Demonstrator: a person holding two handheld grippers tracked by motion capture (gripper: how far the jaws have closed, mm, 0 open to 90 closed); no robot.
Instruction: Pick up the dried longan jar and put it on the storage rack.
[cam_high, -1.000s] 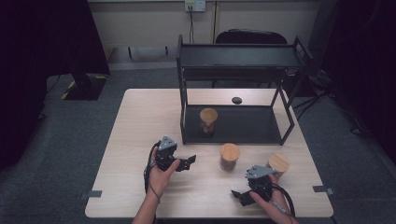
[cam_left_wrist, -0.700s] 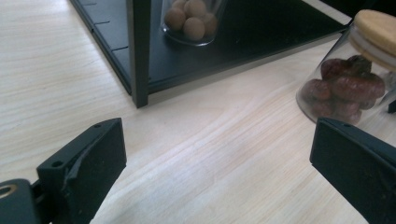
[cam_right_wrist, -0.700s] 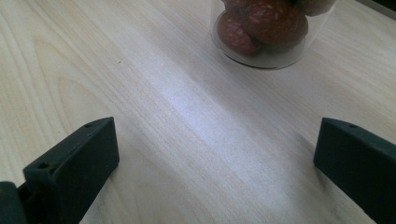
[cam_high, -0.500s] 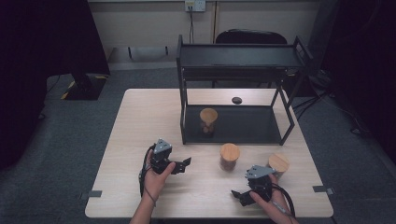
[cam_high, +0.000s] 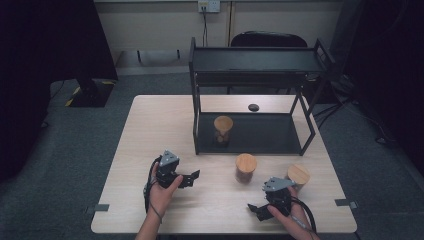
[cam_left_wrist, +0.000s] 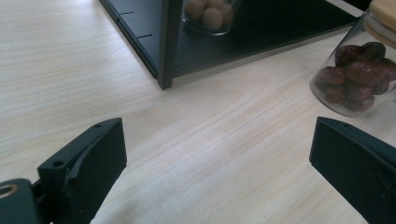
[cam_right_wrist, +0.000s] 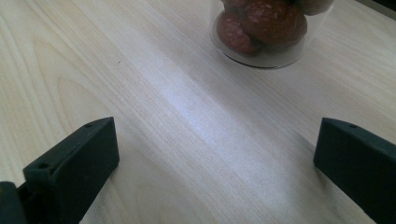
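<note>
My left gripper (cam_high: 189, 176) rests low over the bench (cam_high: 150, 125), held in my left hand (cam_high: 162, 187) at the near left part of the top. Its fingers (cam_left_wrist: 84, 163) stand wide apart with only bare wood between them. They point toward the jar of dark red fruit (cam_high: 245, 168), which stands upright on the bench just in front of the black rack (cam_high: 255, 65), roughly midway between my two hands. In the left gripper view that jar (cam_left_wrist: 357, 77) sits beyond the right-hand finger, clear of it, with its wooden lid at the top edge of the frame.

My right gripper (cam_high: 256, 209) lies near the front right edge of the bench in my right hand (cam_high: 287, 215). Its fingers (cam_right_wrist: 70, 172) are likewise spread wide and hold nothing. In the right gripper view a glass jar of reddish fruit (cam_right_wrist: 266, 28) stands ahead of the fingers, apart from both.

A second jar with a wooden lid (cam_high: 298, 176) stands just beside my right hand, at its far side. A third jar, holding pale round pieces (cam_high: 223, 130), stands on the lower shelf of the rack, toward its left end; the left gripper view shows its base (cam_left_wrist: 210, 14) behind the rack's corner post. A small dark object (cam_high: 253, 107) lies on the bench behind the rack.
</note>
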